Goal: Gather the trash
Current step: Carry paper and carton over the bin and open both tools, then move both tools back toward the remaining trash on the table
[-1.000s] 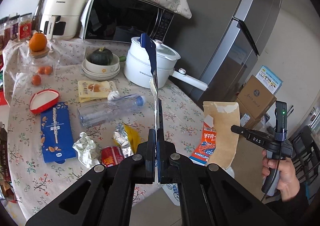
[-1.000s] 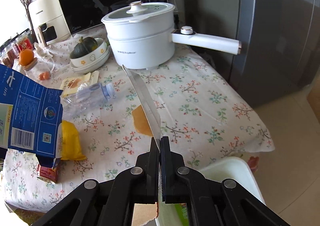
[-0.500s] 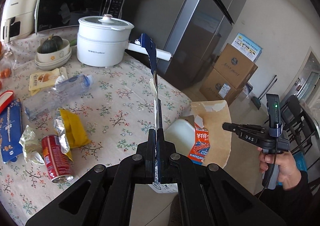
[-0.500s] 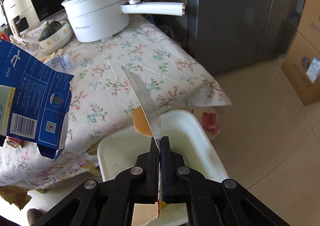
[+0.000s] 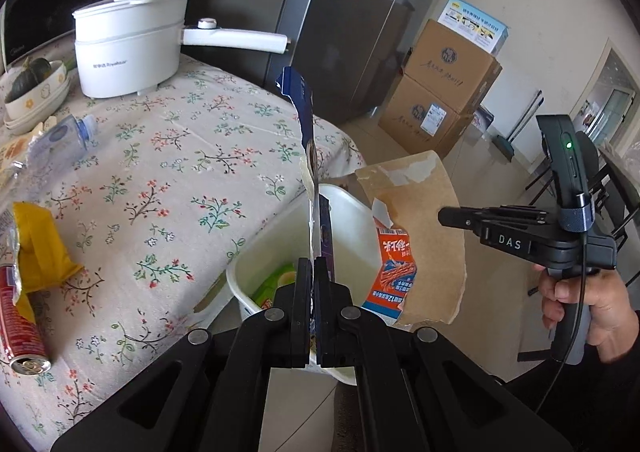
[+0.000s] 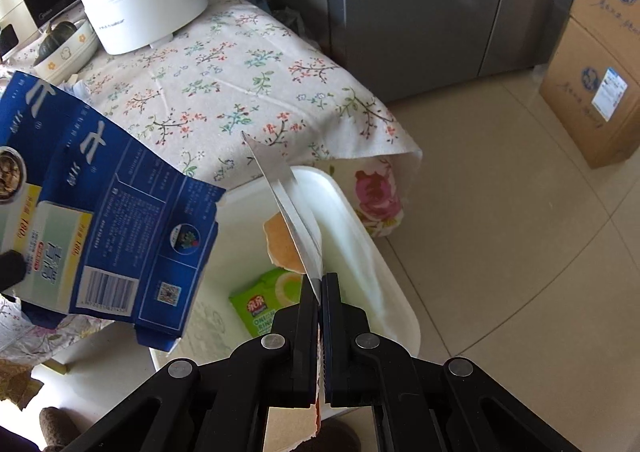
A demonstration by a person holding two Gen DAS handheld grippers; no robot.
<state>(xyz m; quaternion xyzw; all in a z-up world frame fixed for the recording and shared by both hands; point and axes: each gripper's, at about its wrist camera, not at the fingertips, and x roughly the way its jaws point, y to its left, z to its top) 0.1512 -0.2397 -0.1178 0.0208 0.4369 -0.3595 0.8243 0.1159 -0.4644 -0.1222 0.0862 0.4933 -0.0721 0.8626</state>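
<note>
Two flat packets hang over the white bin (image 6: 384,252) near the table's edge: the left gripper (image 5: 314,284) pinches a blue carton (image 6: 112,220), the right gripper (image 6: 320,304) a brown bag (image 5: 424,236). Released askew, either might catch the rim and slide onto the floor.

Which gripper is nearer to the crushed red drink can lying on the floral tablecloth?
Left. The left gripper hangs over the white bin beside the table; the can lies further left. The right gripper is farther right.

The bin (image 6: 360,236) sits on the floor (image 6: 520,252) just beside the counter (image 6: 240,92). A box (image 6: 264,304) lies in it. The pot (image 6: 148,4) stands far back on the counter.
</note>
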